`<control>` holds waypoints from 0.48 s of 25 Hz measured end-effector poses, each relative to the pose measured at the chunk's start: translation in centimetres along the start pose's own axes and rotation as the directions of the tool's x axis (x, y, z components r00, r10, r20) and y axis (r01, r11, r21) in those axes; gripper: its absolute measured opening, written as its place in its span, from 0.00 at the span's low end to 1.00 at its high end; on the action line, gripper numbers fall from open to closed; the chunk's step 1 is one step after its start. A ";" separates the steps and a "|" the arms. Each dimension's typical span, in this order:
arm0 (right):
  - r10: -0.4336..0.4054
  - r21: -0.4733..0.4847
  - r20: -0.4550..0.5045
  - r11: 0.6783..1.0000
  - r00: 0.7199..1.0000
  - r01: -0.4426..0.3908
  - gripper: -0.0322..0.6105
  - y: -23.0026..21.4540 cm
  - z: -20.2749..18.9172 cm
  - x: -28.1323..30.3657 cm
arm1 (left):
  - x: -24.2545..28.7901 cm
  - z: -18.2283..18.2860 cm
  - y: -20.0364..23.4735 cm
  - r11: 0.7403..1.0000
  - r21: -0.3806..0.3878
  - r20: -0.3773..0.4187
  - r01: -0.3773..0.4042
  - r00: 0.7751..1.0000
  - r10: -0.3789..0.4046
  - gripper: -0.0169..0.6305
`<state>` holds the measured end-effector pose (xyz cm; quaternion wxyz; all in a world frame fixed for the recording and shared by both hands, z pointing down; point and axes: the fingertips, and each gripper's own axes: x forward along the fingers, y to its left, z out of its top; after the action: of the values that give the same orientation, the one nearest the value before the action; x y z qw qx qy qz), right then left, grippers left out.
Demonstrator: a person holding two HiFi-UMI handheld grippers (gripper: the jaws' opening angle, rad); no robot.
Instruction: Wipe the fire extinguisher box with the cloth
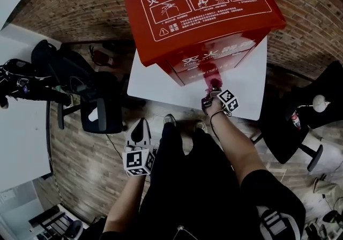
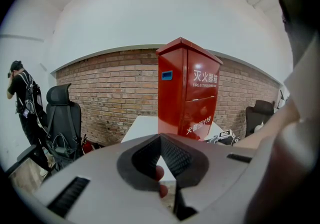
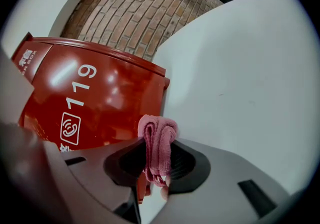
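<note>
Pink cloth (image 3: 158, 137) (folded) pinched in right tool (image 3: 157, 160) beside box (image 3: 100, 98).

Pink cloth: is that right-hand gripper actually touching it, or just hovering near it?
Touching. The right gripper view shows the right gripper with its jaws closed on the folded pink cloth, clamping it from both sides.

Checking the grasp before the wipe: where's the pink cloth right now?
In the right gripper view, the folded pink cloth is pinched in the right gripper, at the lower front of the glossy red fire extinguisher box on the white table.
</note>
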<state>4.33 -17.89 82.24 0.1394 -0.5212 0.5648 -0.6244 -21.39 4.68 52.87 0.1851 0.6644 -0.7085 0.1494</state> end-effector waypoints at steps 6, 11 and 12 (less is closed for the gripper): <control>-0.017 0.011 -0.004 1.000 1.000 0.017 0.22 -0.8 -0.3 0.5 | 0.0 -0.3 0.3 1.000 0.003 -0.014 -0.001 1.000 0.001 0.07; -0.013 0.011 -0.016 1.000 1.000 0.013 0.22 -1.1 -0.3 0.6 | 0.2 -0.4 0.2 1.000 0.006 -0.023 0.004 1.000 -0.004 0.07; -0.010 0.010 -0.021 1.000 1.000 0.010 0.22 -1.1 -0.3 0.6 | 0.3 -0.4 0.1 1.000 0.008 -0.023 0.007 1.000 -0.007 0.07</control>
<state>4.26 -17.83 83.57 0.1329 -0.5168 0.5604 -0.6334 -21.49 4.62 53.35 0.1912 0.6657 -0.7035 0.1595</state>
